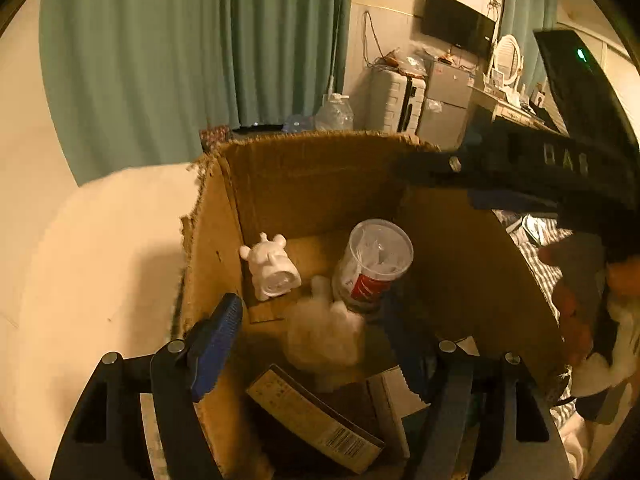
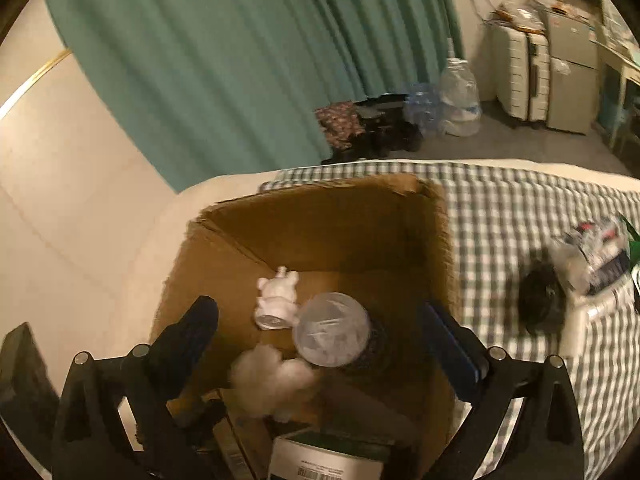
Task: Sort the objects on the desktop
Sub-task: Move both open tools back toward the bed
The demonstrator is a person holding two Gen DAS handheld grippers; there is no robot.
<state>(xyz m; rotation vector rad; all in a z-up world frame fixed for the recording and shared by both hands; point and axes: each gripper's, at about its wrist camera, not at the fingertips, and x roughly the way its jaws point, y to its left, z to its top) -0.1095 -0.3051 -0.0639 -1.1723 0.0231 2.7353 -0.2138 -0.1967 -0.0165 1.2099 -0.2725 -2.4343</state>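
Note:
An open cardboard box [image 1: 312, 176] stands on the bed and also shows in the right wrist view [image 2: 320, 216]. Inside lie a white animal figurine [image 1: 270, 266] [image 2: 277, 298], a clear plastic cup with a red label [image 1: 372, 264] [image 2: 331, 330], a blurred white fluffy thing [image 1: 324, 332] [image 2: 268, 376] that seems in mid-air or just landed, and dark boxes with barcodes [image 1: 316, 420] [image 2: 328, 460]. My left gripper [image 1: 316, 344] is open above the box, nothing between its fingers. My right gripper [image 2: 320, 344] is open above the box too, and shows from the side in the left wrist view [image 1: 432, 176].
A green checked bedcover [image 2: 512, 224] lies under the box. A black object [image 2: 540, 304] and a packet [image 2: 596, 256] lie on it at the right. Teal curtains [image 1: 180, 52], water bottles [image 2: 460, 100], a suitcase [image 1: 396, 100] and a wall TV [image 1: 458, 24] stand beyond.

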